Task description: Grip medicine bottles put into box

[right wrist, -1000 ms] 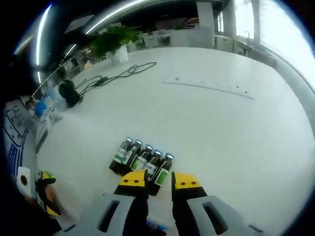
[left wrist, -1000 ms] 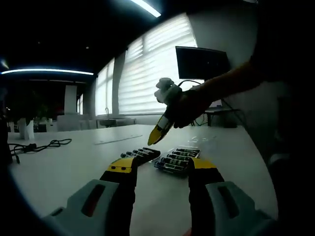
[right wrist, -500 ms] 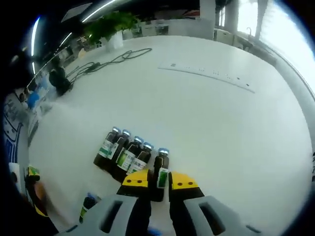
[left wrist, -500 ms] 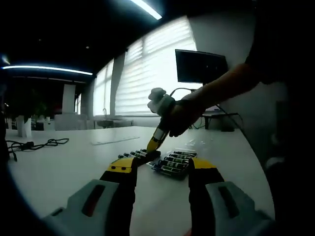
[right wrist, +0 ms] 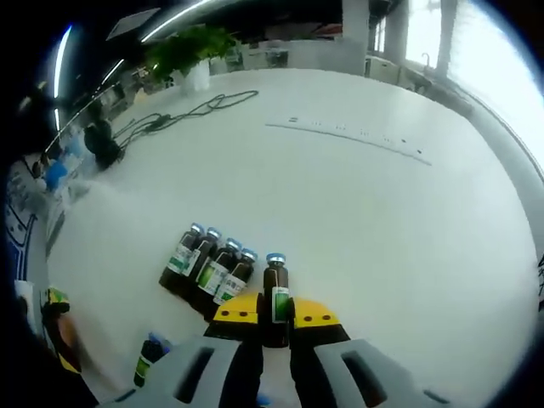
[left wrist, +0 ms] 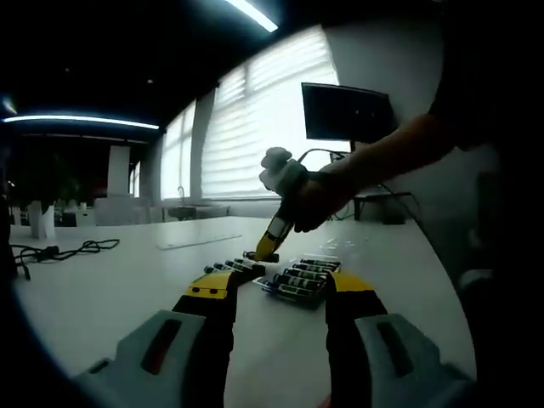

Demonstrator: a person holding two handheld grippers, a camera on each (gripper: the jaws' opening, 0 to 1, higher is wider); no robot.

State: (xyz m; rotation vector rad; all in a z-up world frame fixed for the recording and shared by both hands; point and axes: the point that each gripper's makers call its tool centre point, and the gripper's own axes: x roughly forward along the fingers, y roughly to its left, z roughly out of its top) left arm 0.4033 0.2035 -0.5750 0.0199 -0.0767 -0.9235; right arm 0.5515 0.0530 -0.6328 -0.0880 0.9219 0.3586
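- White tabletop (right wrist: 408,229) stretched out ahead of both grippers, in an office with slatted window blinds (left wrist: 255,127) and a dark monitor (left wrist: 347,112) beyond the far edge.
- Right gripper (right wrist: 274,311) had its yellow-tipped jaws closed narrowly on one medicine bottle (right wrist: 274,289), a dark brown vial with a blue cap and a green-and-white label; the print on the label was too small to read.
- Just to the left of that gripper, a row of four like bottles (right wrist: 206,269) lay side by side on the table, caps pointing away, apart from the held one.
- Near the lower left of the right gripper view, one more dark bottle (right wrist: 148,357) lay beside the gripper body.
- Left gripper (left wrist: 279,291) held nothing, its jaws standing wide apart.
- Ahead of it, between its jaw tips, a clear plastic box (left wrist: 308,277) held a row of bottles lying flat.
- Beyond its left jaw tip sat the loose row of bottles (left wrist: 235,267), and the right gripper (left wrist: 269,243), gripped in a person's hand (left wrist: 316,195), hung just above them with the bottle at its tip.
- Farther off lay a black cable (right wrist: 191,115), a potted green plant (right wrist: 189,53) and a long flat strip (right wrist: 348,136).
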